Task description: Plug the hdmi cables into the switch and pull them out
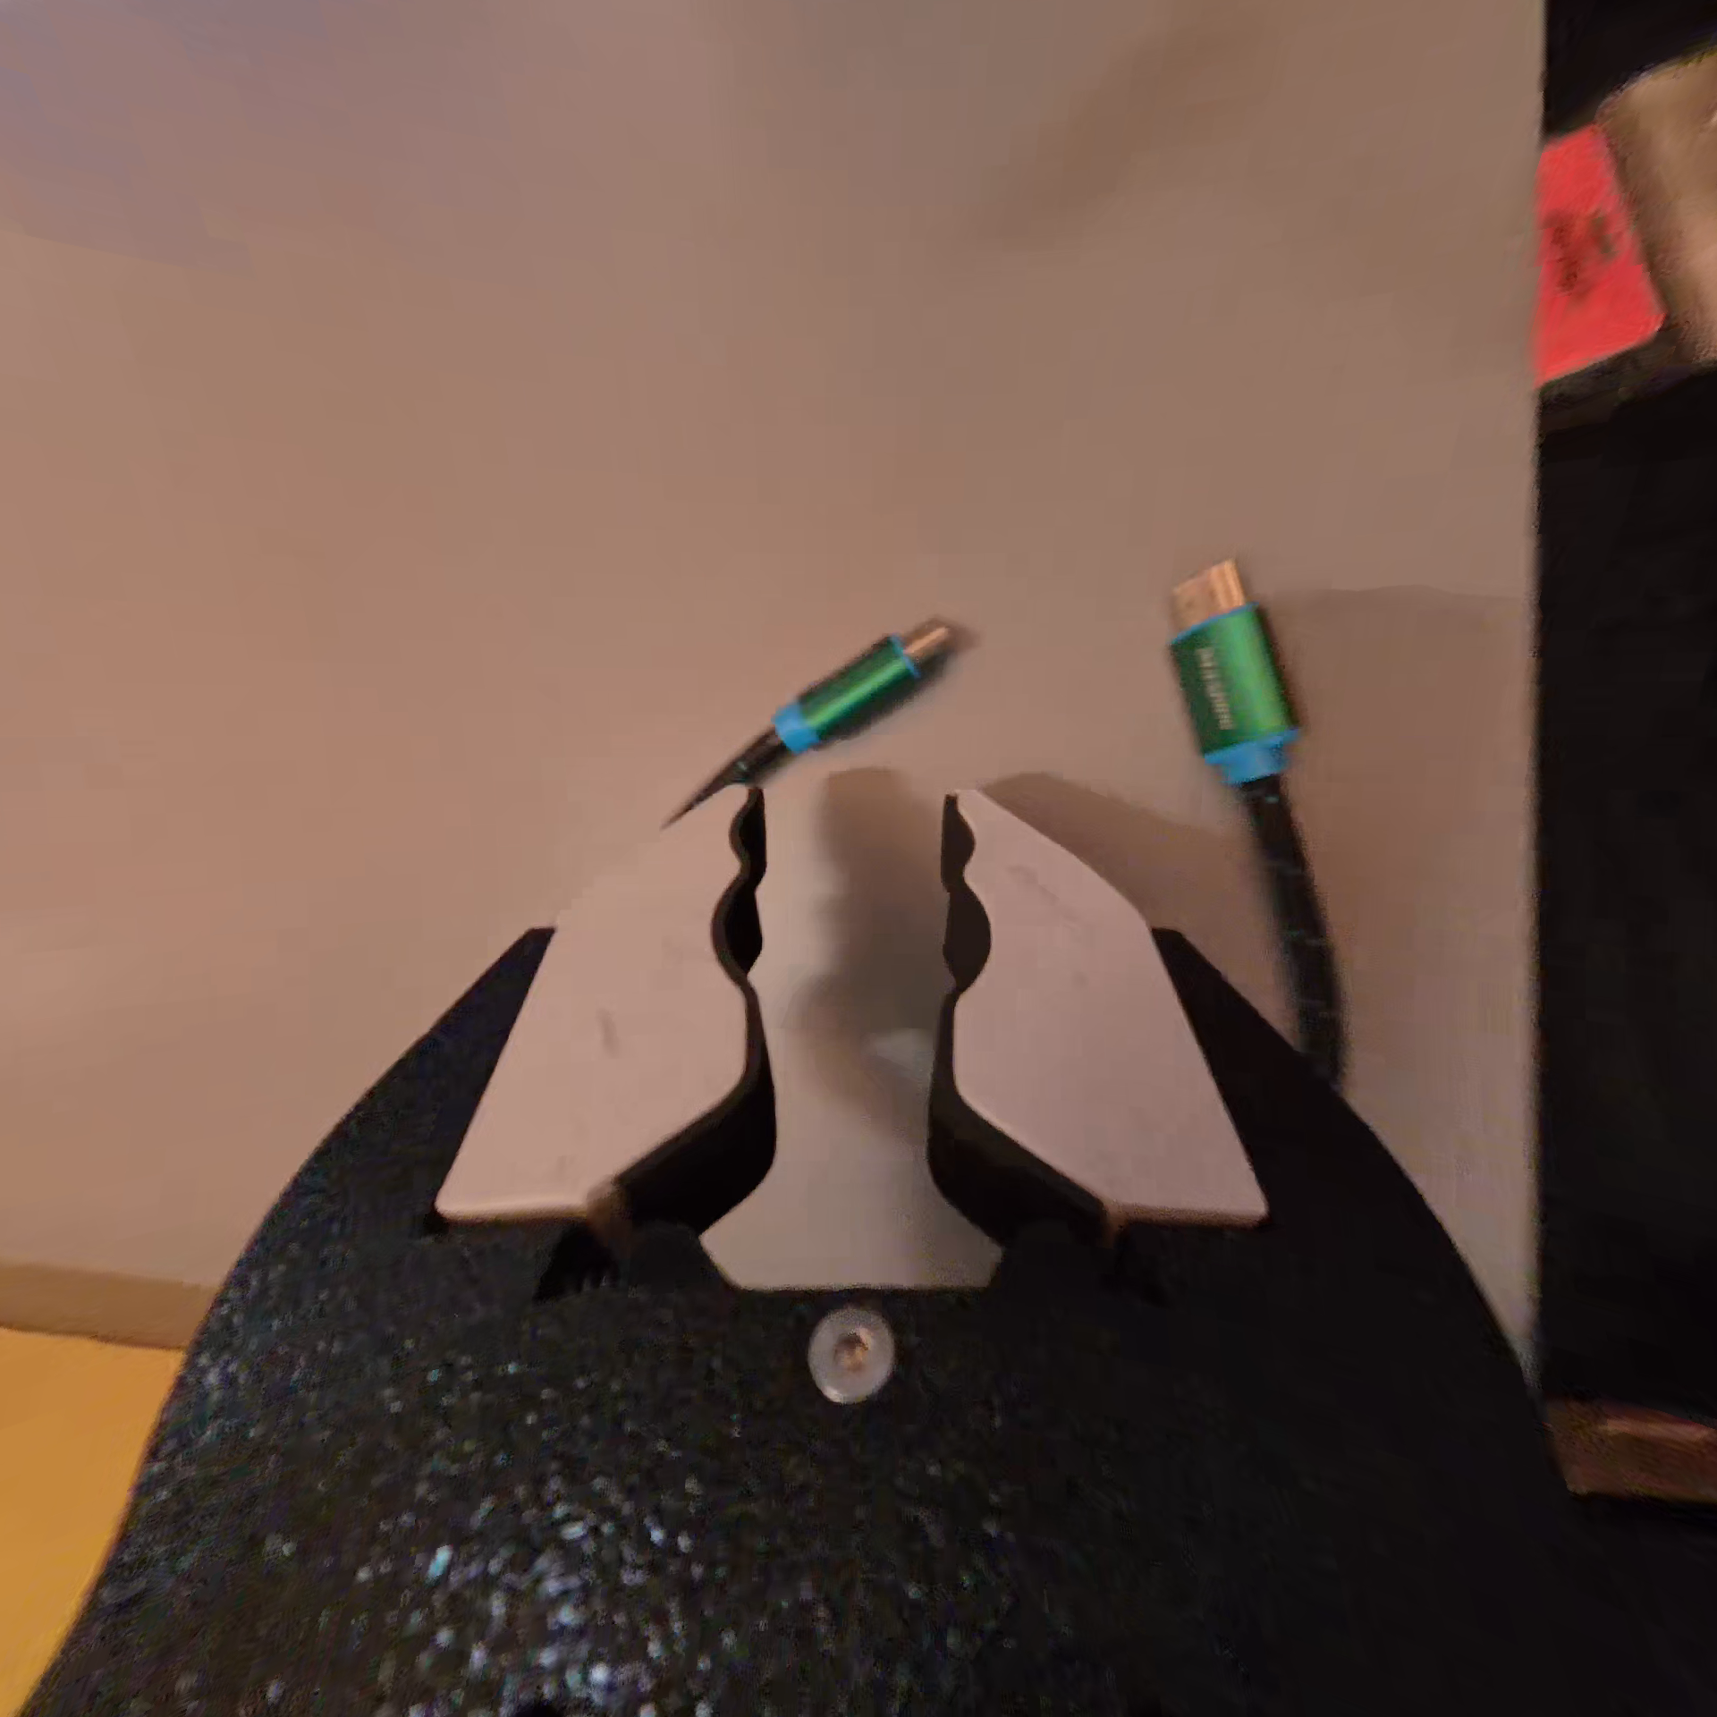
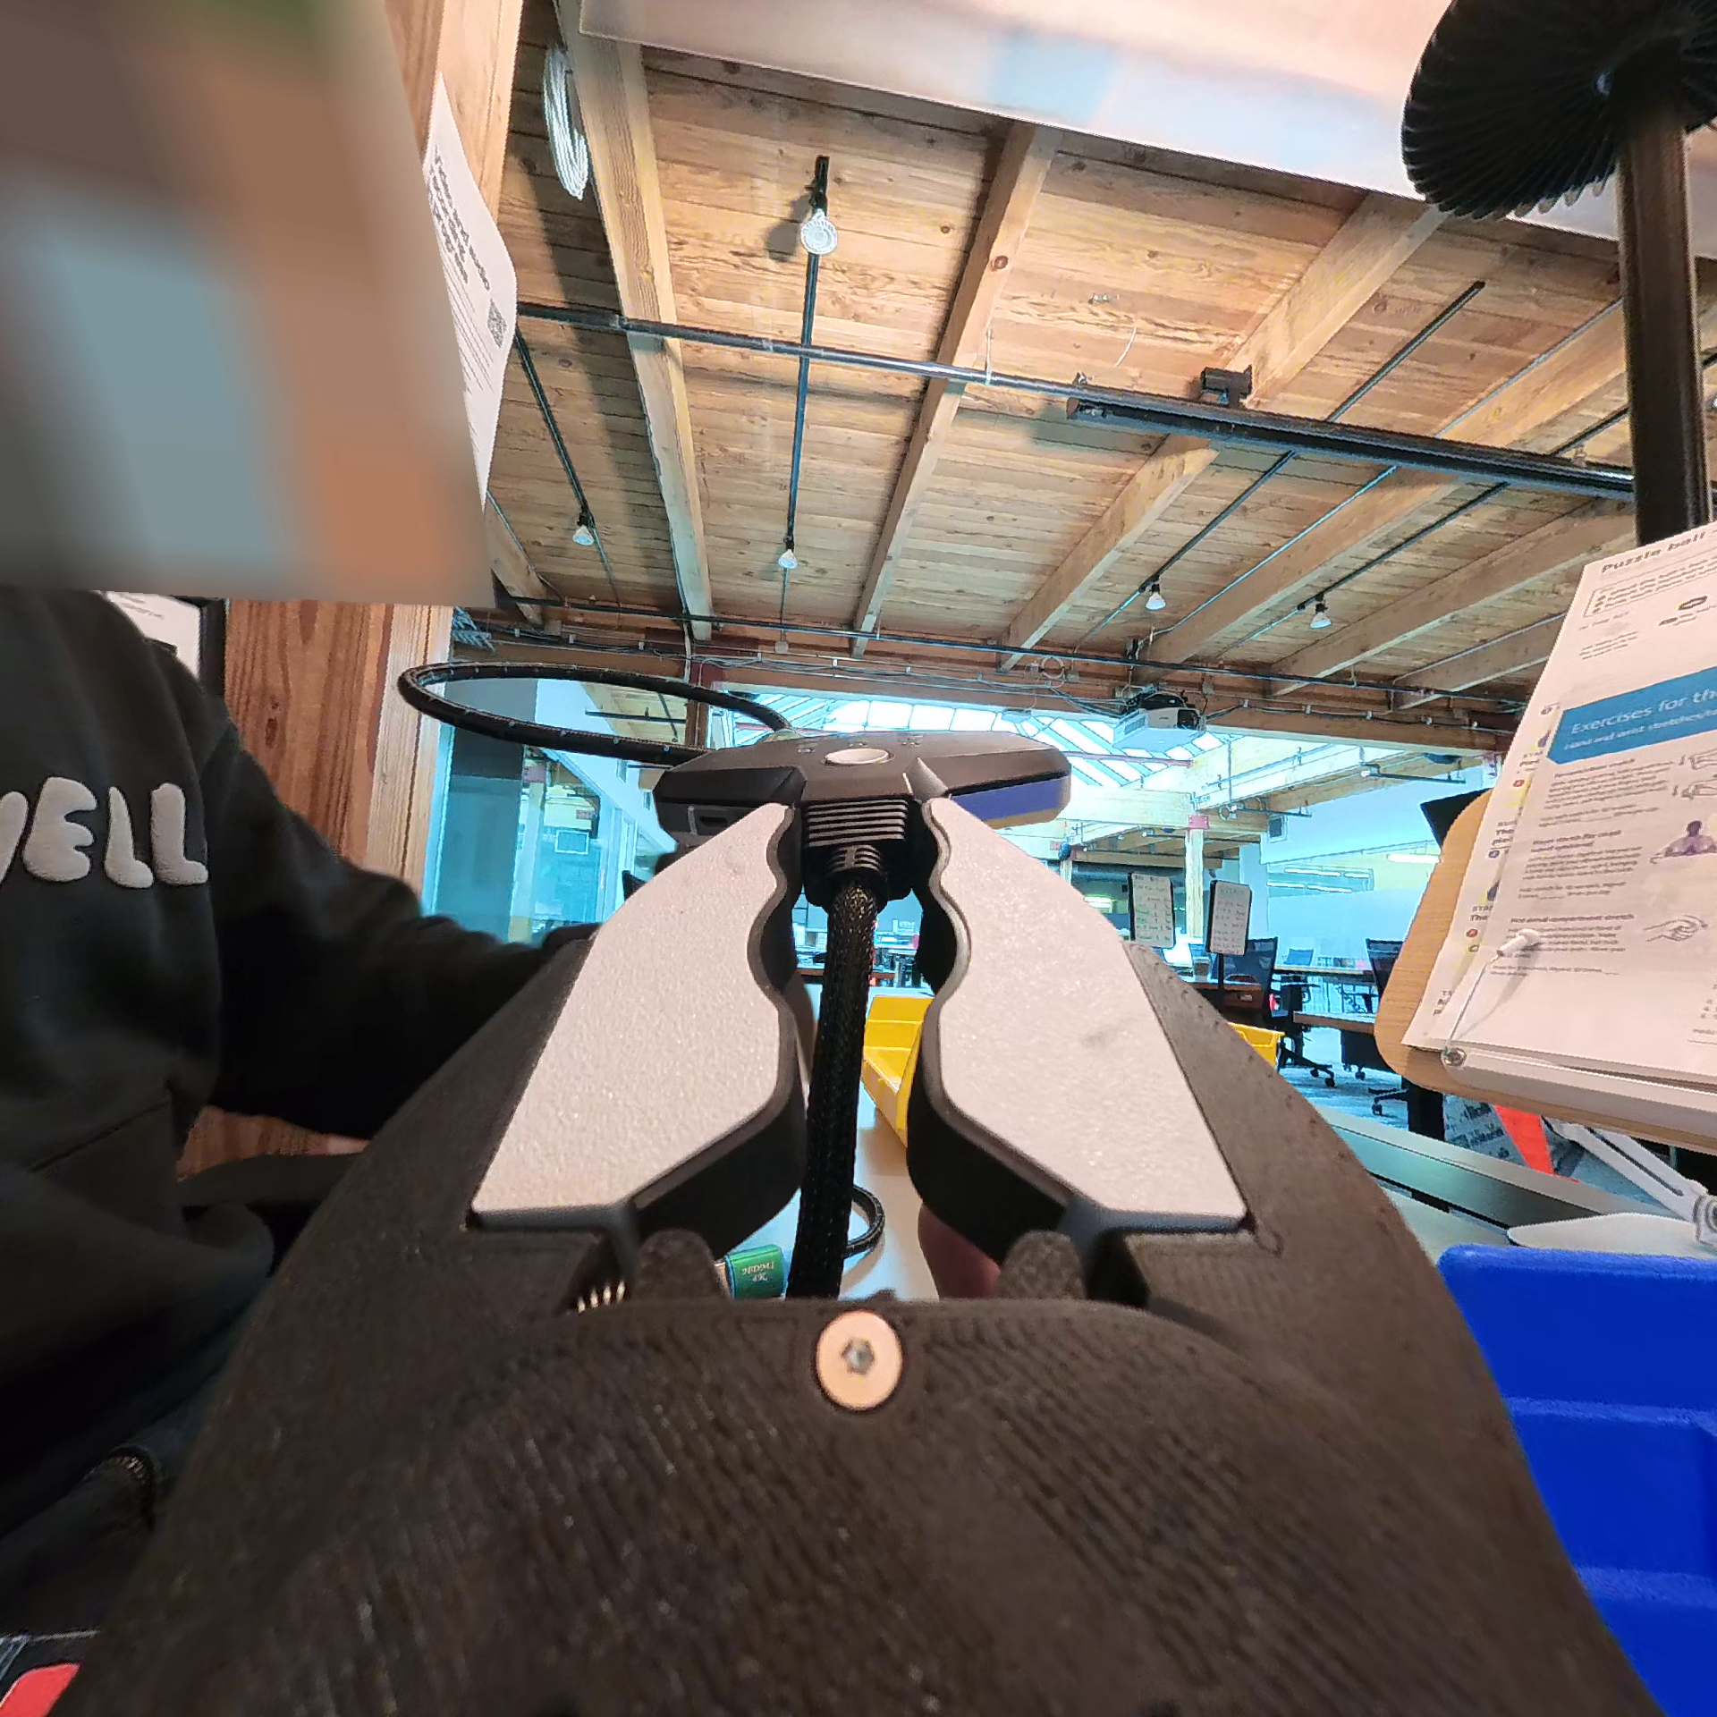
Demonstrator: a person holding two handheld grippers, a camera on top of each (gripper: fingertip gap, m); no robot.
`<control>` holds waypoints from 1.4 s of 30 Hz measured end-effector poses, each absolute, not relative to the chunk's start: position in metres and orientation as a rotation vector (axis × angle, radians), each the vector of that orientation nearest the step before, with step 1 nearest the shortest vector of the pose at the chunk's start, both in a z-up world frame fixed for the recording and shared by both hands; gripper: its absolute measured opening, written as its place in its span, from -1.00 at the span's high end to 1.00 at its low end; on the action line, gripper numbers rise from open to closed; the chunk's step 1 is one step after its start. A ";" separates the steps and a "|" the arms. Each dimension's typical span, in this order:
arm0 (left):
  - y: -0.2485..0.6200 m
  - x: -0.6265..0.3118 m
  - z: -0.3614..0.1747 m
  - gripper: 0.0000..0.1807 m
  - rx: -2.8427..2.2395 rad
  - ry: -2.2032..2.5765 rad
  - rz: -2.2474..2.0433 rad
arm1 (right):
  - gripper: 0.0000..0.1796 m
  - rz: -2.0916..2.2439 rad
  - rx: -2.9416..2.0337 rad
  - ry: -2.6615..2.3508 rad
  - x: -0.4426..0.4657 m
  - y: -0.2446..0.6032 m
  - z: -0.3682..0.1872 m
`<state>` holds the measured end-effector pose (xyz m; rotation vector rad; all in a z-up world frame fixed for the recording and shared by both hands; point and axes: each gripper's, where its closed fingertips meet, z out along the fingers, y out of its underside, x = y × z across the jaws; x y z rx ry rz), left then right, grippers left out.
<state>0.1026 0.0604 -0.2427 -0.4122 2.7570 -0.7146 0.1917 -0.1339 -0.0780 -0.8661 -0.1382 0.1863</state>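
In the left wrist view, two green HDMI plugs with blue collars lie on a pale table: one (image 1: 859, 688) just beyond my fingertips, one (image 1: 1231, 688) to the right with its black braided cable (image 1: 1296, 929). My left gripper (image 1: 855, 799) hovers over the table, open and empty. In the right wrist view, my right gripper (image 2: 855, 827) is shut on the black ribbed cable neck (image 2: 855, 827) of the black HDMI switch (image 2: 864, 766) and holds it up in the air. The braided cable (image 2: 841, 1068) hangs down between the fingers. A green plug (image 2: 753, 1273) shows below.
A black panel (image 1: 1626, 836) stands right of the table, with a red item (image 1: 1589, 260) above it. In the right wrist view a person in a dark sweatshirt (image 2: 139, 976) sits at left. A blue bin (image 2: 1598, 1440), a yellow bin (image 2: 892, 1050) and a paper stand (image 2: 1579, 883) are near.
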 end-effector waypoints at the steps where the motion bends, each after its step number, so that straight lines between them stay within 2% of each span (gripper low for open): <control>1: 0.059 0.110 -0.245 0.61 -0.327 2.773 -0.682 | 0.75 0.185 -0.865 -0.137 0.192 -0.135 -0.078; 6: 0.051 0.131 -0.259 0.62 0.039 2.815 -0.549 | 0.75 0.181 -0.859 -0.135 0.194 -0.137 -0.079; 8: 0.043 0.127 -0.262 0.75 0.129 2.859 -0.578 | 0.75 0.182 -0.858 -0.138 0.193 -0.137 -0.078; 11: 0.038 0.124 -0.263 0.80 0.198 2.855 -0.616 | 0.75 0.187 -0.856 -0.143 0.192 -0.136 -0.078; 15: 0.034 0.133 -0.261 0.84 0.154 2.658 -0.673 | 0.75 0.181 -0.867 -0.137 0.194 -0.134 -0.078; 19: 0.054 0.152 -0.255 0.87 0.071 2.328 -0.389 | 0.75 0.177 -0.872 -0.131 0.196 -0.133 -0.078; 22: 0.081 0.165 -0.227 0.87 -0.034 2.083 -0.211 | 0.75 0.182 -0.879 -0.132 0.196 -0.130 -0.079; 27: 0.128 0.171 -0.148 0.88 -0.074 1.758 0.019 | 0.75 0.227 -0.910 -0.171 0.184 -0.122 -0.083; 32: 0.110 0.167 -0.081 0.87 0.095 1.488 0.215 | 0.75 0.274 -0.940 -0.198 0.172 -0.111 -0.085; 42: 0.037 0.179 -0.064 0.88 0.228 1.339 0.153 | 0.75 0.366 -0.899 -0.232 0.158 -0.102 -0.078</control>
